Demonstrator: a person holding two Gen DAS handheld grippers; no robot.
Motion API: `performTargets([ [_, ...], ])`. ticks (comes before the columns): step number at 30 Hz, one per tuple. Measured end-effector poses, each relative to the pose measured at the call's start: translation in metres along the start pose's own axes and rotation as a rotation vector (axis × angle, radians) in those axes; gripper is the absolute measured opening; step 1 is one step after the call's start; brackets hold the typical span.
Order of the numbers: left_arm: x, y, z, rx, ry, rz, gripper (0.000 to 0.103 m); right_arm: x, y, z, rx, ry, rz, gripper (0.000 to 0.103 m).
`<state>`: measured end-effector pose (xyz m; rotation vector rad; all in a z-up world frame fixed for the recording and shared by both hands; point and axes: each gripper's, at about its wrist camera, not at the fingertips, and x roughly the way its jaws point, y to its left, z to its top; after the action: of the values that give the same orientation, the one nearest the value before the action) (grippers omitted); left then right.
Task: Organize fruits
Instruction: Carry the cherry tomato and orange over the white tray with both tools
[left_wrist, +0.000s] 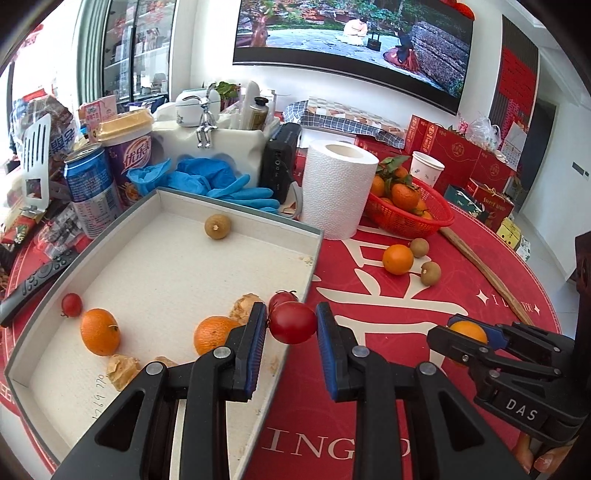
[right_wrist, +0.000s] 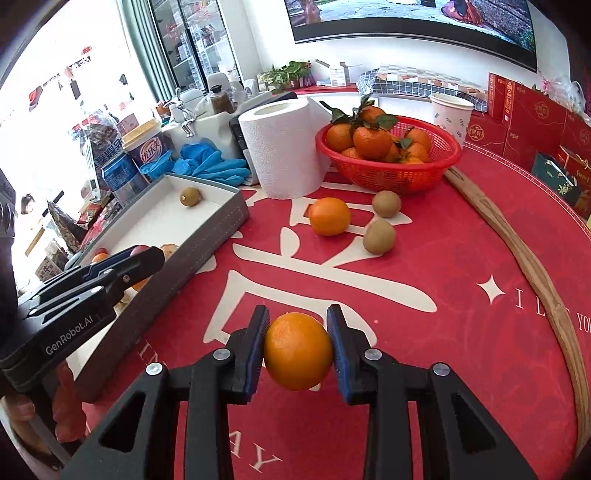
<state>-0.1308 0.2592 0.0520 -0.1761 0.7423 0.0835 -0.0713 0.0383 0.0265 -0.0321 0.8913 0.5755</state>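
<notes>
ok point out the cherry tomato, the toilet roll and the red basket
cherry tomato (left_wrist: 293, 322), left wrist view, middle of its skin
toilet roll (right_wrist: 284, 147), right wrist view, its side
red basket (right_wrist: 391, 173), right wrist view, front wall

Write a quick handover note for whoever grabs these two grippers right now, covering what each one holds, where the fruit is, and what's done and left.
Left gripper: a cherry tomato sits between its fingers above the tray's near edge; the right pad looks slightly off it, so the grip is uncertain.
Right gripper: shut on a small orange, held above the red tablecloth.
Already in the tray: two oranges, two cherry tomatoes, one longan and some husked fruits.
Left on the cloth: one orange and two longans, in front of the red basket.
Next, probably: drop both held fruits into the tray.
</notes>
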Motion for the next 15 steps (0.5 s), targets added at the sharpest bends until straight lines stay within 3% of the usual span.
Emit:
performTargets([
  [15,-0.015,0.073,0.005,-0.191,-0.043,0.133,0.030,0.033,0.075,0.050,-0.020,0.050,0.139,0.034],
])
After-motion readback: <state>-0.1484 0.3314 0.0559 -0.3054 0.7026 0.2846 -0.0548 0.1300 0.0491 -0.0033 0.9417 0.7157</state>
